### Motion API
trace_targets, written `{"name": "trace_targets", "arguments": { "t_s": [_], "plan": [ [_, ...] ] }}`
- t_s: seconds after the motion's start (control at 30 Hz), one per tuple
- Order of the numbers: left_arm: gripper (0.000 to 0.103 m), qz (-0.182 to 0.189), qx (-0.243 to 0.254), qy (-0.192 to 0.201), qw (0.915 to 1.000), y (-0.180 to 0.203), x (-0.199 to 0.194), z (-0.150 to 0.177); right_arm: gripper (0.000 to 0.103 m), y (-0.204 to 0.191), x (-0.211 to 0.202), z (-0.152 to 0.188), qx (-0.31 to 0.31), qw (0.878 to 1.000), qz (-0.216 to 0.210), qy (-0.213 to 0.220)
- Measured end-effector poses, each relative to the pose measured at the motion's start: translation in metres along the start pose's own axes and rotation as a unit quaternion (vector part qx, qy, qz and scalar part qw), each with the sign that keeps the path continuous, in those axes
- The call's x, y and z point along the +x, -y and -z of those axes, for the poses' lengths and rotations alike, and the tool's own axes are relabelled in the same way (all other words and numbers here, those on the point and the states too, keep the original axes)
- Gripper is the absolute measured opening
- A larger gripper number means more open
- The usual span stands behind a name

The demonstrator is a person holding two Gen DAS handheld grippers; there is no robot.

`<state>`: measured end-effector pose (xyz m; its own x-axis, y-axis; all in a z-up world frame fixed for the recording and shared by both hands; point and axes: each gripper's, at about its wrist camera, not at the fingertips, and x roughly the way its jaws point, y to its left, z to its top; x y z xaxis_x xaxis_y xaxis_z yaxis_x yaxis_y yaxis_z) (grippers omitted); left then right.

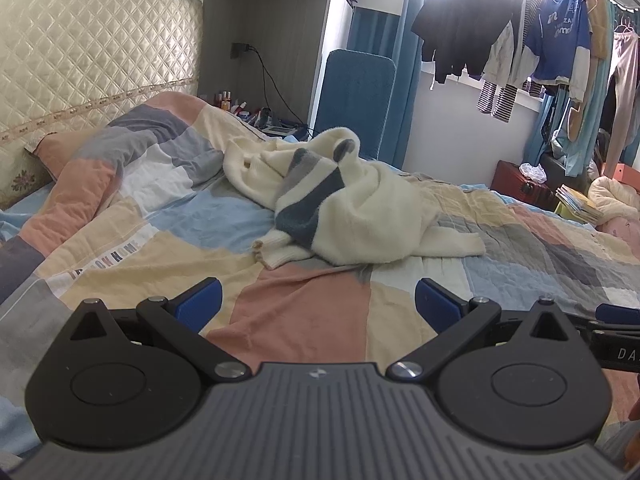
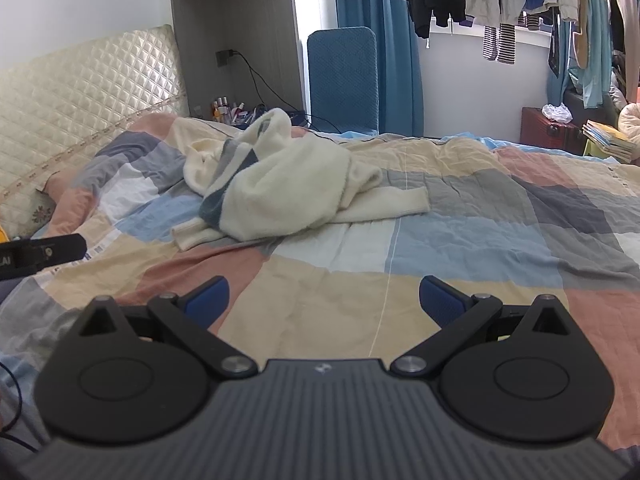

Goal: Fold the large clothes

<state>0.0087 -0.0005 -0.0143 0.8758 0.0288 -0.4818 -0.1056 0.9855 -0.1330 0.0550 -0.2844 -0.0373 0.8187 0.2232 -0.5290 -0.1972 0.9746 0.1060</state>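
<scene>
- Both claws first: our left gripper has its blue pads spread wide with nothing between them, and our right gripper likewise stands wide apart and empty.
- Beneath each claw we see only the patchwork quilt, in blocks of peach, cream, pale blue and grey; neither claw touches cloth.
- At 3 o'clock in the left wrist view, we note the black body of the right gripper at the frame edge; at 9 o'clock in the right wrist view, part of the left one shows.
- Toward 12 o'clock of the left gripper, well apart from it, lies the task garment: a cream fleece sweater with grey and dark-blue stripes, crumpled in a heap on the quilt, one sleeve trailing toward 3 o'clock.
- From the right gripper the same sweater sits at about 11 o'clock, also well apart.
- Farther on, at 10 o'clock, we see the quilted cream headboard.
- Farthest, from 12 to 2 o'clock: a blue chair back, blue curtains, and hung clothes against a bright window.
</scene>
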Motion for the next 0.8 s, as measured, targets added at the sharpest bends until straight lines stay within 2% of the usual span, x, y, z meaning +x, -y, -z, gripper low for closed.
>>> {"name": "trace_targets", "arguments": {
  "t_s": [0.8],
  "plan": [
    [0.103, -0.003, 0.008, -0.002, 1.0000, 0.0046, -0.0017, 0.0006, 0.103, 0.0063, 0.0005, 0.0027, 0.002, 1.000, 0.008, -0.002]
  ]
}}
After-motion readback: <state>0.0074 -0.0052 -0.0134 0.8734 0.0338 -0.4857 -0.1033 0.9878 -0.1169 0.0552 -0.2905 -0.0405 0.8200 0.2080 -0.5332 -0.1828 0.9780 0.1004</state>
